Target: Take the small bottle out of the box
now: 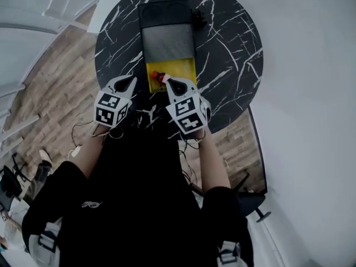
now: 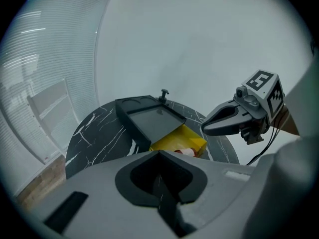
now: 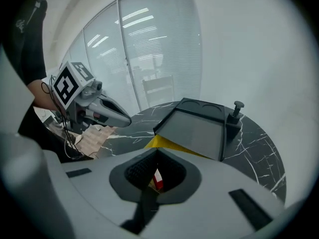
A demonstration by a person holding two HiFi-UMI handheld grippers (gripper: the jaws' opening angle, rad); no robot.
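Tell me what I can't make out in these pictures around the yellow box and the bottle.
Small bottle: head view, right gripper covers its body; only its red end shows.
Yellow box: head view, grey tray hides its far part.
Black knobbed object: right gripper view, too small to identify.

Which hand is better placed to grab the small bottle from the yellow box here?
Right. The right tongs sit at the yellow box, tips almost at the small bottle, which shows along their line in the right gripper view. The left tongs hover beside the box, over the table.
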